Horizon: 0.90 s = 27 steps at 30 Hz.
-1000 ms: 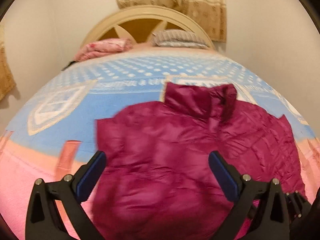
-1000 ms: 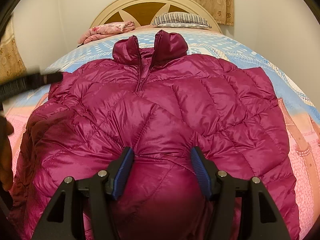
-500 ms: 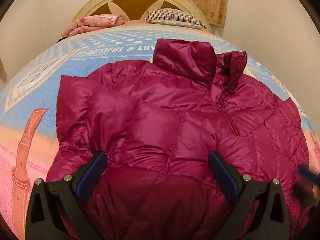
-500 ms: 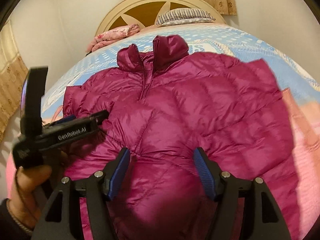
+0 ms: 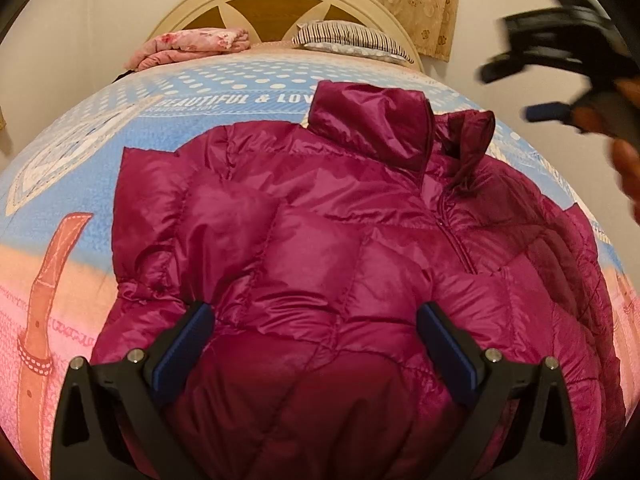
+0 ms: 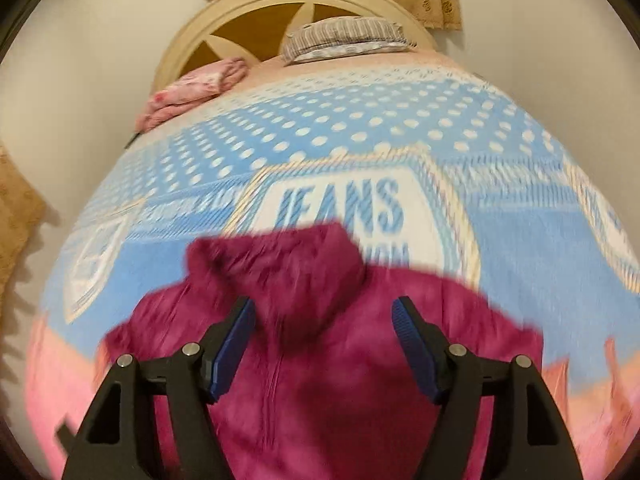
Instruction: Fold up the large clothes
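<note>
Jacket [image 5: 320, 264] flat on bed [image 5: 60, 208], right under both claws. Left claw [image 5: 316, 344] spread wide, empty; right claw [image 6: 324, 344] same, near collar. Grab sleeve edge, fold inward, don't bunch puffy fabric.
</note>
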### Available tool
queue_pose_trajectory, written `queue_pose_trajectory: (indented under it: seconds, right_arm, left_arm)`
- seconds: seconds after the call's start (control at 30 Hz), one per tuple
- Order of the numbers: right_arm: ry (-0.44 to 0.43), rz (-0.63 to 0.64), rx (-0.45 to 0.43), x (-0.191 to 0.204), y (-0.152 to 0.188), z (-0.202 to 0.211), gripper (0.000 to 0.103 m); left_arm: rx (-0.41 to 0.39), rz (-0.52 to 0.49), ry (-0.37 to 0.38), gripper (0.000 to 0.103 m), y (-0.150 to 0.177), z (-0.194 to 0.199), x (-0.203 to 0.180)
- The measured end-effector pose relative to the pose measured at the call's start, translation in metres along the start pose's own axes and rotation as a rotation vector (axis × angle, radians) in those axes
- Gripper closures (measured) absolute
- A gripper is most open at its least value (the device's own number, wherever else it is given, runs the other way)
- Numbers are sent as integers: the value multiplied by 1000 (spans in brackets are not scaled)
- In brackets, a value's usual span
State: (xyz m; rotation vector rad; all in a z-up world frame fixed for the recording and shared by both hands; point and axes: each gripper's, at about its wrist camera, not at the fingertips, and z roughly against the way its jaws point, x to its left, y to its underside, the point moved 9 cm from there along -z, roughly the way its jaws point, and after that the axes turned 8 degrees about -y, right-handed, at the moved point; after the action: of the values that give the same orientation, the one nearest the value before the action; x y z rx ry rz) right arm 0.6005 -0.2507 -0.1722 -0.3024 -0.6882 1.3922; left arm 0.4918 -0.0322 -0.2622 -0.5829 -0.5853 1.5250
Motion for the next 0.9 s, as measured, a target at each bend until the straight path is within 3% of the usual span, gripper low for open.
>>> queue_pose_trajectory:
  seconds: [0.17,0.27,0.3,0.33,0.4,0.5,0.67,0.77,0.9]
  right_arm:
    - [96,11,113,-16,-10,-62,32]
    - [115,52,138,-20,-2,-72,32]
    - [126,65,128,-21,-3,-69,37]
    - [132,82,123,-22,-2,-66,53]
    - [153,114,121,-29,3,-59,69]
    - [153,115,115,-45,14,-45,83]
    - [138,96,68,-72,31,-25,86]
    - [124,74,70,-85,40,-28,86]
    - [96,74,50,-92,44,-31,86]
  left_arm:
    - [0,1,-1,0,1,-1,0]
    - [-2,3,0,0,1,0,-1]
    - [-2,3,-1,0,1,0,-1]
    - [-3,3,-1,0,1,0,-1]
    - [-3,3,-1,0,1,0,-1]
    - [-2,2,-2,0,1,-1,-1]
    - [-6,-1,-3,0,0,2,-2]
    - [-15,15,33,0,-5,20,-1]
    - [-107,2,45,0,-48,51,0]
